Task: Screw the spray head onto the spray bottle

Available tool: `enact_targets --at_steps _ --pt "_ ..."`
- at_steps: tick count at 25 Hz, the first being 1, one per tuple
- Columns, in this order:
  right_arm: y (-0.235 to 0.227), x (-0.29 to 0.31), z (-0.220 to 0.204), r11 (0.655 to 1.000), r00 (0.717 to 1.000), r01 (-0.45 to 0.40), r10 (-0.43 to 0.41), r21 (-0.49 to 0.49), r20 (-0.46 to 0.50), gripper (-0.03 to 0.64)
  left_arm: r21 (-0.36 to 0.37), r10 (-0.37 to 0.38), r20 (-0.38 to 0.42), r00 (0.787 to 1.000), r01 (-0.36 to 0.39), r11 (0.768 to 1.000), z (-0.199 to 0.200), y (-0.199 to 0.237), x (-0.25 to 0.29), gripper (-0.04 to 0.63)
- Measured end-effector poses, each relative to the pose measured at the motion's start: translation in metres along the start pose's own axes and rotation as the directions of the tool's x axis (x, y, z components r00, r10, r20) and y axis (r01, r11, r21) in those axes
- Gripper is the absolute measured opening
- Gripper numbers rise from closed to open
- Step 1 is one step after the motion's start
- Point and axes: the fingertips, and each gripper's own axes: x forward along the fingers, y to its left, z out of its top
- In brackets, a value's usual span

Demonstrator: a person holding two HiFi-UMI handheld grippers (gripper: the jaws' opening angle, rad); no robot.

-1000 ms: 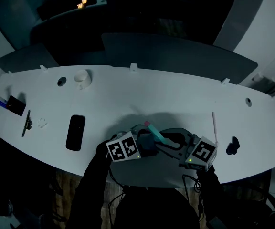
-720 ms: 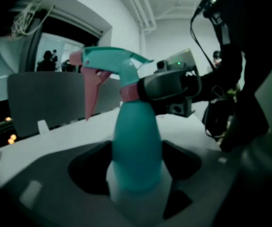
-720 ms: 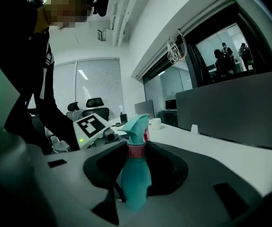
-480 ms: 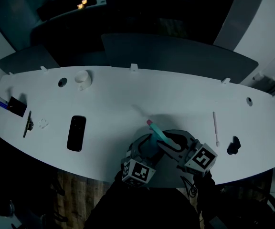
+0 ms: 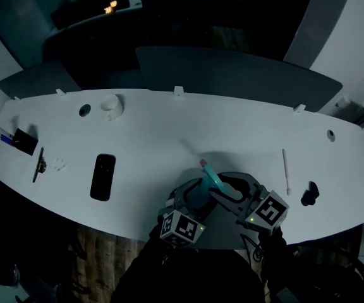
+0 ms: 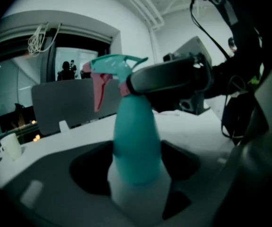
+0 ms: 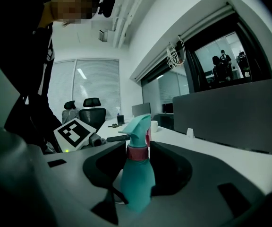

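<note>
At the near edge of the bench (image 5: 245, 128) the spray bottle (image 6: 136, 143) is held upright between both tools, though whether its base rests on the surface cannot be told. The left tool (image 6: 137, 174) is closed round the lower body of the bottle. The pale base and teal shoulder are wedged between its jaws, which stand fairly wide because the body is broad. Higher up, the right tool (image 7: 137, 154) is clamped on the pink collar (image 7: 138, 152) of the spray head (image 7: 137, 124), with a dark pad set against either side. The head is already seated on the neck: no gap is seen between collar and shoulder, and the nozzle and pink trigger (image 6: 98, 91) are pointed away from the person. Placing the head is therefore judged done and the threading at least begun — how many turns have been taken cannot be read from the pictures. What is judged left is the turning of the collar against the steadied body until it binds, then the release of both grips. Farther out on the bench, a phone (image 5: 103, 177) and a white cup (image 5: 110, 105) lie well apart from the work — neither is part of it.
</note>
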Motion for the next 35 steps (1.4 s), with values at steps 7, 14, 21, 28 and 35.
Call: enact_targets --at_steps 7,14,21,28,35 --pt "0.001 -0.006 0.025 0.998 0.997 0.059 -0.057 -0.031 0.047 0.140 0.010 0.010 -0.007 1.000 -0.010 1.000 0.001 -0.001 0.004 0.328" --pt "-0.004 -0.013 0.040 0.996 0.994 0.087 -0.084 -0.035 0.072 0.068 0.016 0.016 -0.010 1.000 -0.015 1.000 0.002 0.001 0.005 0.328" --pt "-0.009 -0.016 0.039 0.995 0.987 0.098 -0.099 0.012 0.127 0.064 -0.045 -0.004 -0.004 1.000 0.004 0.999 0.001 0.002 0.008 0.327" --pt "-0.009 -0.015 0.042 0.996 0.981 0.083 -0.085 0.017 0.176 0.063 -0.115 -0.019 0.013 1.000 0.021 0.993 -0.006 0.001 0.010 0.327" --pt "-0.009 -0.016 0.037 0.998 0.985 0.063 -0.063 0.006 0.159 0.064 -0.143 -0.015 0.029 0.999 0.019 0.990 -0.007 0.003 0.010 0.325"
